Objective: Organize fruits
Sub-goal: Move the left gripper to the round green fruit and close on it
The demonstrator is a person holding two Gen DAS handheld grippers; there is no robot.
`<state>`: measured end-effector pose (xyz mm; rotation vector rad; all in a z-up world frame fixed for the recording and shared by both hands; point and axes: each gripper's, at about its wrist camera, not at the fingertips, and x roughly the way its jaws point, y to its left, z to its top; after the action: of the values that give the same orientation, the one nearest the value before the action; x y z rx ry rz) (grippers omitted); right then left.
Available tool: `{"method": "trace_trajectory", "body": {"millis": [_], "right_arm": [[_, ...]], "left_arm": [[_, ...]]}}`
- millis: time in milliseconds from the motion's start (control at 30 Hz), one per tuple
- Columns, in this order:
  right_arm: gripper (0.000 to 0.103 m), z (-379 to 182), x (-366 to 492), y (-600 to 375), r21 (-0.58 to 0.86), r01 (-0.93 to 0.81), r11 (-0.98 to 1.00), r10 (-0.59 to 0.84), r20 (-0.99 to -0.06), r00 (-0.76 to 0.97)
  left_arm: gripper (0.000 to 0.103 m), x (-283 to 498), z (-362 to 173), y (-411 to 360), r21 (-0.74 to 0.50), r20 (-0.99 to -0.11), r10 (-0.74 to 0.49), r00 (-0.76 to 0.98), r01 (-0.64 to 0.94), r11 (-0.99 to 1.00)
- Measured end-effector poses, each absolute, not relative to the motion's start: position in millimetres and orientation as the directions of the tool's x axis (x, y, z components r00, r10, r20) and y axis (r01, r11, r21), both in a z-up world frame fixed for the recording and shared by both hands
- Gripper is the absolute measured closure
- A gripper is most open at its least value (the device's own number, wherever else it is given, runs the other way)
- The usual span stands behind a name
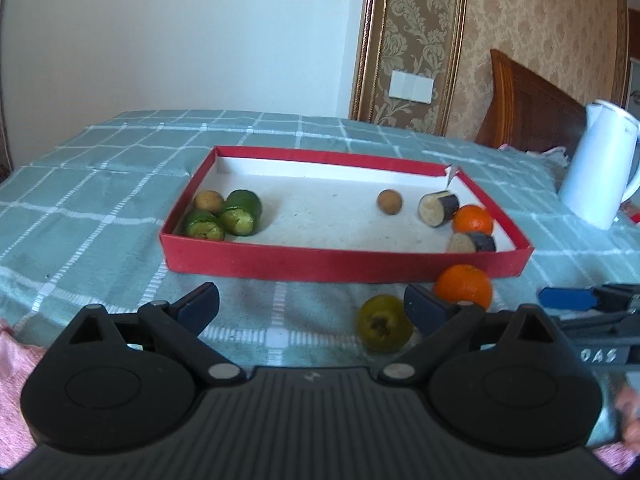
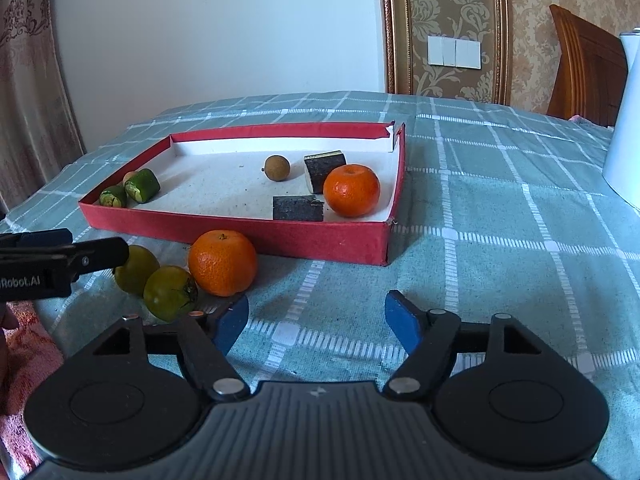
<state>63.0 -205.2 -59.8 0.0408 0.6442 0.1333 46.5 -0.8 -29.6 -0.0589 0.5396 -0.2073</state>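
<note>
A red shallow box (image 1: 344,265) (image 2: 240,230) lies on the checked cloth. Inside are two green cucumber pieces (image 1: 240,213) (image 2: 141,185), two brown round fruits (image 1: 389,201) (image 2: 277,167), two dark eggplant pieces (image 1: 438,208) (image 2: 298,208) and an orange (image 1: 473,219) (image 2: 351,190). In front of the box lie another orange (image 1: 463,285) (image 2: 222,262) and two green fruits (image 2: 170,293) (image 2: 136,268); the left wrist view shows one green fruit (image 1: 384,323). My left gripper (image 1: 312,306) is open, the green fruit just inside its right finger. My right gripper (image 2: 316,320) is open and empty over the cloth.
A white kettle (image 1: 598,168) (image 2: 624,120) stands at the right on the cloth. A wooden chair back (image 1: 528,100) is behind the table. Pink cloth (image 1: 16,392) lies at the near left edge. The right gripper's blue finger (image 1: 568,298) shows at the right of the left wrist view.
</note>
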Motion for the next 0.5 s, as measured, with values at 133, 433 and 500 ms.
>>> {"method": "trace_trajectory", "body": {"millis": [133, 433, 500], "right_arm": [[0.027, -60, 63, -205, 0.076, -0.112, 0.991, 0.135, -0.597, 0.791], [0.025, -60, 63, -204, 0.07, -0.115, 0.991, 0.134, -0.599, 0.789], [0.025, -60, 63, -204, 0.07, -0.115, 0.991, 0.134, -0.6, 0.789]], "left_arm": [[0.005, 50, -30, -7, -0.096, -0.514, -0.216, 0.83, 0.194, 0.976], [0.005, 52, -37, -13, -0.085, -0.535, -0.208, 0.819, 0.193, 0.978], [0.009, 52, -37, -11, -0.108, -0.541, -0.221, 0.811, 0.194, 0.975]]}}
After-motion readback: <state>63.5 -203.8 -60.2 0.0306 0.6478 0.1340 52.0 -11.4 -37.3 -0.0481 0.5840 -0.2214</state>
